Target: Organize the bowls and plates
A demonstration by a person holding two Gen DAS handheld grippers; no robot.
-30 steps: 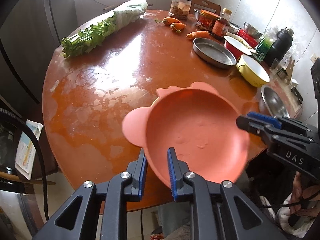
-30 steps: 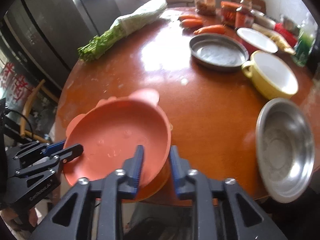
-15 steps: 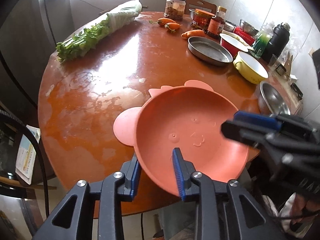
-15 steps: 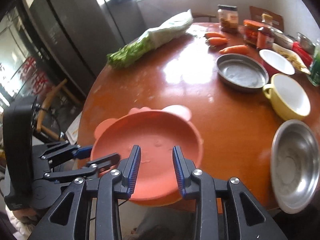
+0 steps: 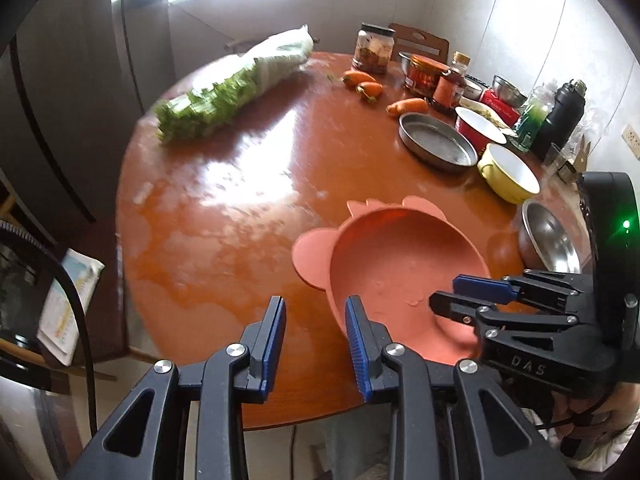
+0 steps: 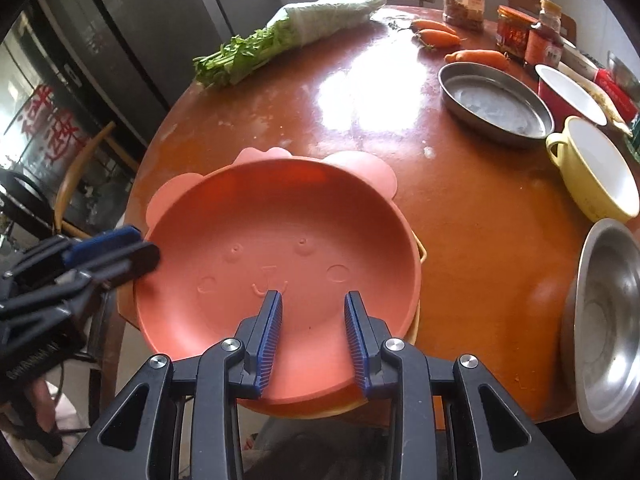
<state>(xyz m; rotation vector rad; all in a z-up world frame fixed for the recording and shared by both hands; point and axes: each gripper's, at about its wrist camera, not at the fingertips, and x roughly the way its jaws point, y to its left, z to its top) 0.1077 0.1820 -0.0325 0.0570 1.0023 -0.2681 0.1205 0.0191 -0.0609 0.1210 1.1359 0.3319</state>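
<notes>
Right wrist view: pink plate (image 6: pixel 276 256) w/ ears sits at near edge of the surface (image 6: pixel 460 216), directly ahead of and under the right gripper (image 6: pixel 312 340). Its fingers (image 6: pixel 270 332) are part-spread, nothing pinched; they seem to hang over the plate's near rim w/o pressing it. Plate rests on what looks like an orange dish (image 6: pixel 416 320), only a sliver showing.

Left wrist view: left gripper (image 5: pixel 316 344) fingers (image 5: pixel 356 332) also part-spread, empty; plate (image 5: pixel 404 264) lies off to the right of them, its rim just beside the right-hand finger, not between. Right gripper (image 5: pixel 464 294) reaches over plate from the far side.

Judgement: right hand is nearer and better lined up. Plate is roughly round, ears pointing away from both grippers, so near rim is the obvious grab spot.
</notes>
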